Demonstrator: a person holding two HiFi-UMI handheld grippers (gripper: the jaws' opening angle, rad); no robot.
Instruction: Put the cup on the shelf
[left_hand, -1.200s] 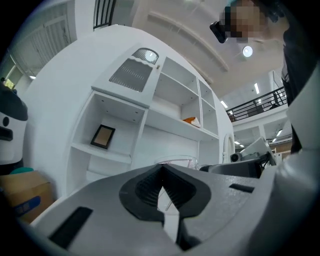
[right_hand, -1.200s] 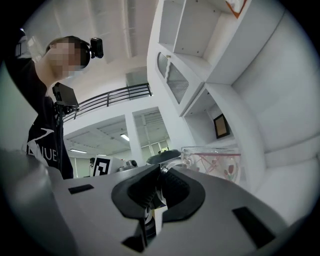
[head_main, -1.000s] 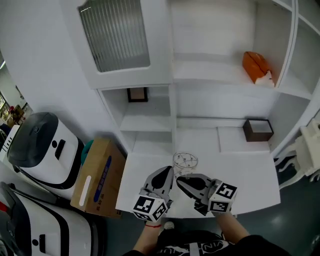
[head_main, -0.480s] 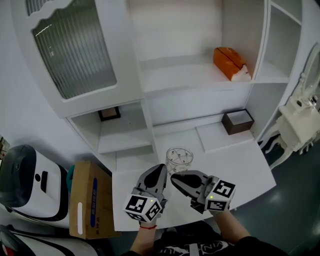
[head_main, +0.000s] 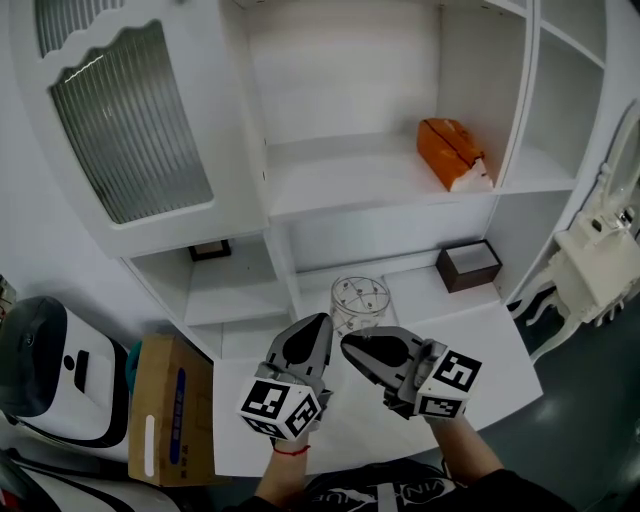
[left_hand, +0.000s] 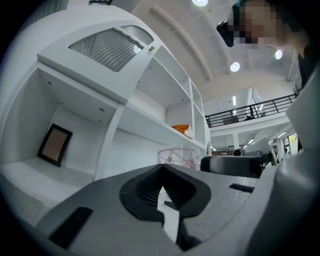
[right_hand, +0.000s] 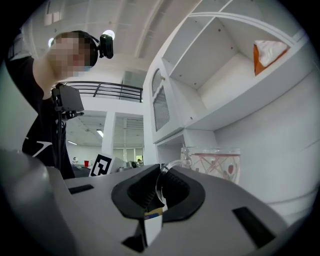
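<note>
A clear glass cup (head_main: 360, 300) with a red pattern is held off the white counter (head_main: 480, 345), in front of the lower shelf openings. My right gripper (head_main: 350, 346) is shut on the cup's thin glass handle (right_hand: 161, 181), and the cup body (right_hand: 216, 163) stands just past its jaws. My left gripper (head_main: 316, 325) hangs close to the cup's left side, shut with nothing in it; the cup (left_hand: 177, 156) shows over its jaws. The wide white shelf (head_main: 340, 182) lies above and behind the cup.
An orange packet (head_main: 452, 152) lies at the right end of that shelf. A brown box (head_main: 469, 266) sits on the counter's right, a dark picture frame (head_main: 208, 249) in the left cubby. A ribbed-glass cabinet door (head_main: 125, 130) hangs upper left. A cardboard box (head_main: 160, 408) stands on the floor.
The cup has risen off the counter in the right gripper and moved toward the shelves. The left gripper rose alongside it. The head view has swung up toward the shelf.
</note>
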